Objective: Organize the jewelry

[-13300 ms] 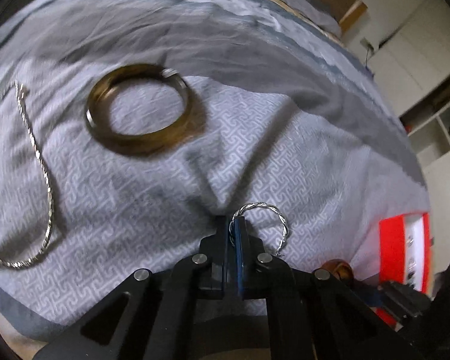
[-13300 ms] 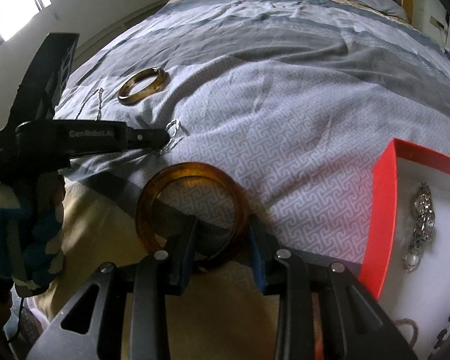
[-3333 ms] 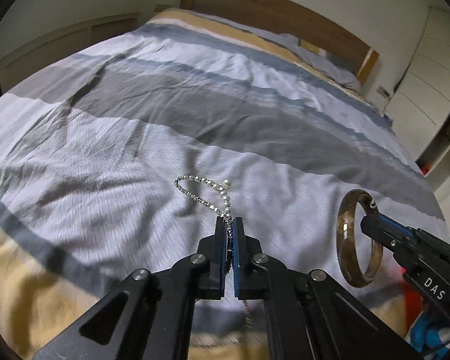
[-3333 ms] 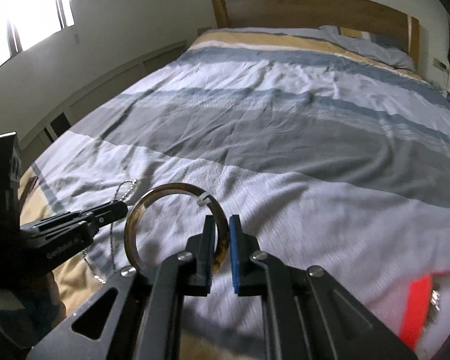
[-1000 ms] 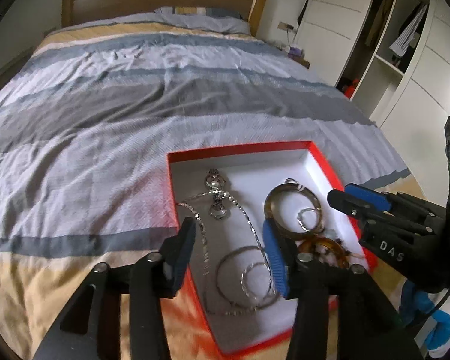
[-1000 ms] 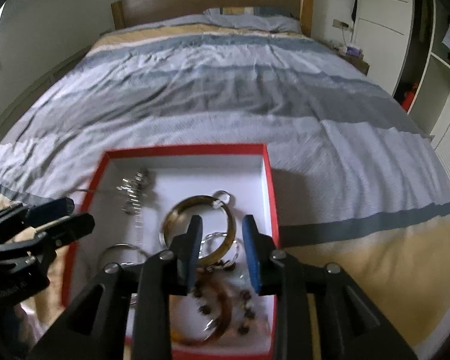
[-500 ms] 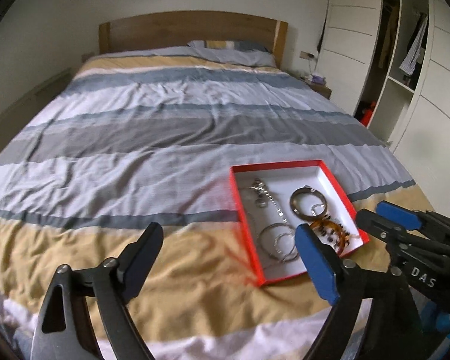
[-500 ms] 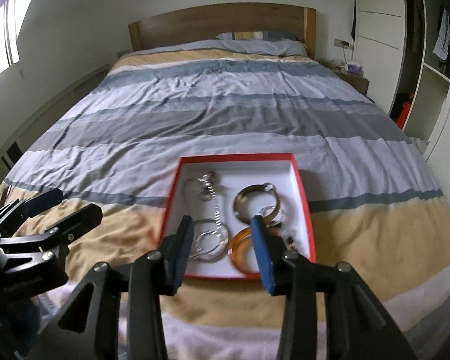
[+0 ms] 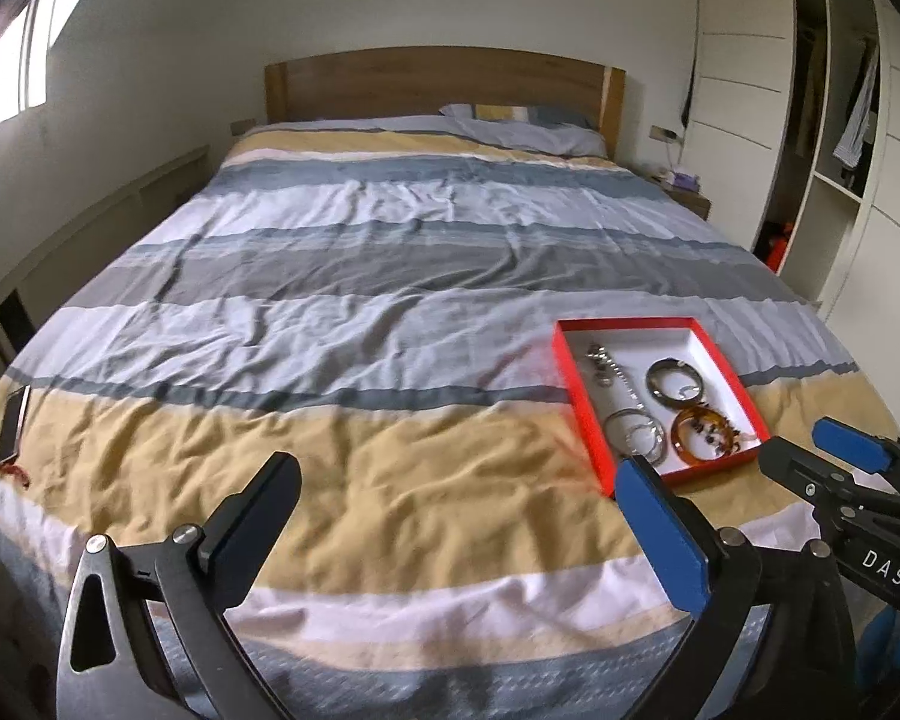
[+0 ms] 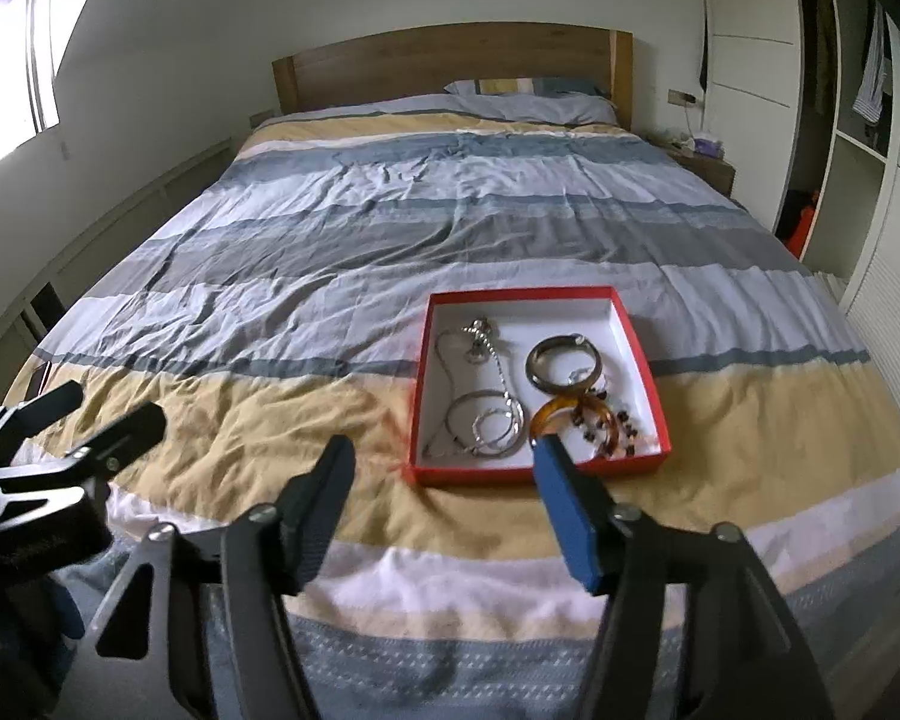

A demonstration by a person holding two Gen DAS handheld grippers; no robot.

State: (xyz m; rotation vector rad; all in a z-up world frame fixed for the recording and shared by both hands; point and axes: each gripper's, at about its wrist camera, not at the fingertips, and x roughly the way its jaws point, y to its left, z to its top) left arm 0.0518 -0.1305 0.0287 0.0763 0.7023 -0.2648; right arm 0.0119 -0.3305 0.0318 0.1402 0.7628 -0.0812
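Observation:
A red jewelry box (image 10: 629, 324) with a white inside lies on the striped bedspread near the foot of the bed; it also shows in the left wrist view (image 9: 727, 365). It holds a brown bangle (image 10: 564, 363), an amber bangle (image 10: 547, 414), silver hoops (image 10: 493, 423), a silver chain (image 10: 497, 367) and dark beads. My left gripper (image 9: 459, 468) is open and empty, above the foot of the bed, left of the box. My right gripper (image 10: 441, 453) is open and empty, just short of the box's near edge.
A phone (image 9: 12, 422) lies at the bed's left edge. The wooden headboard (image 10: 450, 63) and pillow are far back. A wardrobe with open shelves (image 10: 858, 120) stands to the right. A window is at the left.
Both grippers have pulled back and up from the box, and their jaws have opened wider. The jewelry stays in the box.

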